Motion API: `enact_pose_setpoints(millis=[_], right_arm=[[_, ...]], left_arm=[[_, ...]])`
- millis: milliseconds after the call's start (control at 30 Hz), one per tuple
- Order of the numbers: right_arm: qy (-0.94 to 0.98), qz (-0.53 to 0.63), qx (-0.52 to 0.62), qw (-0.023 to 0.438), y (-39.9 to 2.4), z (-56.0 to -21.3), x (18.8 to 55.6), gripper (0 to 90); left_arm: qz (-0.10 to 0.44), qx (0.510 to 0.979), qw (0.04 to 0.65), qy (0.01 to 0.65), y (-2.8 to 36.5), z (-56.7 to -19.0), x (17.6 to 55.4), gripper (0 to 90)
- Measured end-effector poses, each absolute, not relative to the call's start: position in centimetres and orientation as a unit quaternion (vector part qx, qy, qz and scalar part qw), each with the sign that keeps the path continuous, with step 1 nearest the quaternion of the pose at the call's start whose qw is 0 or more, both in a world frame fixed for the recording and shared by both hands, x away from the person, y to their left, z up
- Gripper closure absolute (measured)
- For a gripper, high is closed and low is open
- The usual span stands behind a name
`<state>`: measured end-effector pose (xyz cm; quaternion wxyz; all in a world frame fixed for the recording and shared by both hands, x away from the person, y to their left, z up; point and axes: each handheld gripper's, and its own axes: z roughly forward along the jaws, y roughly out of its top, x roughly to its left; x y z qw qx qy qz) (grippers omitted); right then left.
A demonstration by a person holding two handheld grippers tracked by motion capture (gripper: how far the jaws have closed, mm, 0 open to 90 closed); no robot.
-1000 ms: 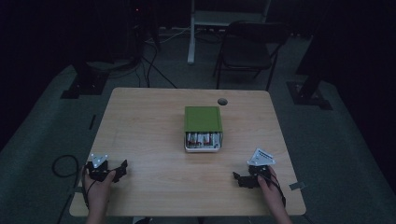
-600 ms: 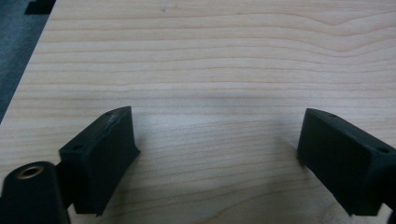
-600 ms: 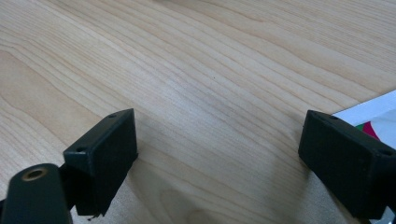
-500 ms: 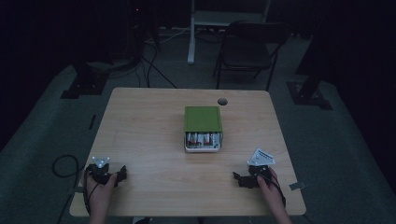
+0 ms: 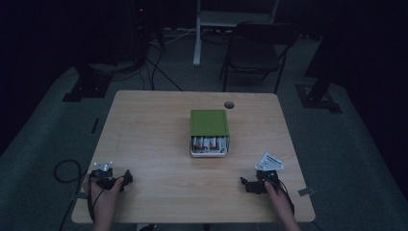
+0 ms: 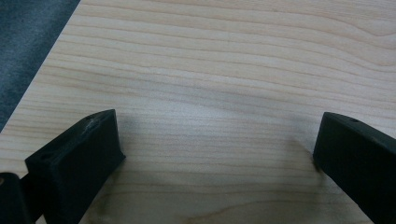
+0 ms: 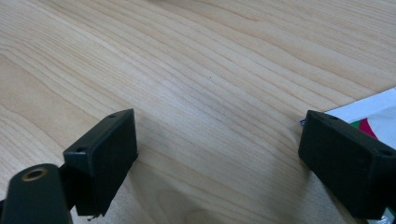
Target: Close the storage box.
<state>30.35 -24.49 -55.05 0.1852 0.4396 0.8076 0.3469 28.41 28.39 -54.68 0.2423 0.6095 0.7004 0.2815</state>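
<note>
A green box (image 5: 208, 122) stands at the middle of the wooden table (image 5: 154, 125). Its near end is open on a tray of several small cylinders (image 5: 209, 144). My left gripper (image 5: 111, 177) rests near the front left corner. Its jaws have just been opening and now stand wide over bare wood (image 6: 217, 135), with nothing between them. My right gripper (image 5: 260, 179) rests near the front right corner, also open over bare wood (image 7: 218, 135). A white packet (image 7: 373, 114) with red and green print lies just beyond its right jaw.
A round cable hole (image 5: 229, 104) sits in the table behind the box. A dark folding chair (image 5: 255, 53) and a white stand (image 5: 197, 33) are on the floor past the far edge. Cables (image 5: 65, 171) trail off the table's left side.
The left gripper's jaws stand wider apart than a second ago. Both hands have stayed where they were.
</note>
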Motion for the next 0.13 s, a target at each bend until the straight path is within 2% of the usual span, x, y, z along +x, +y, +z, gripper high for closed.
enact_pose_setpoints(millis=[133], right_arm=[[0.808, 0.347, 0.440, 0.185, -24.49, -55.04, 30.35, 11.0]], left_arm=[[0.281, 0.610, 0.242, 0.701, 28.39, -54.67, 28.42, 1.4]])
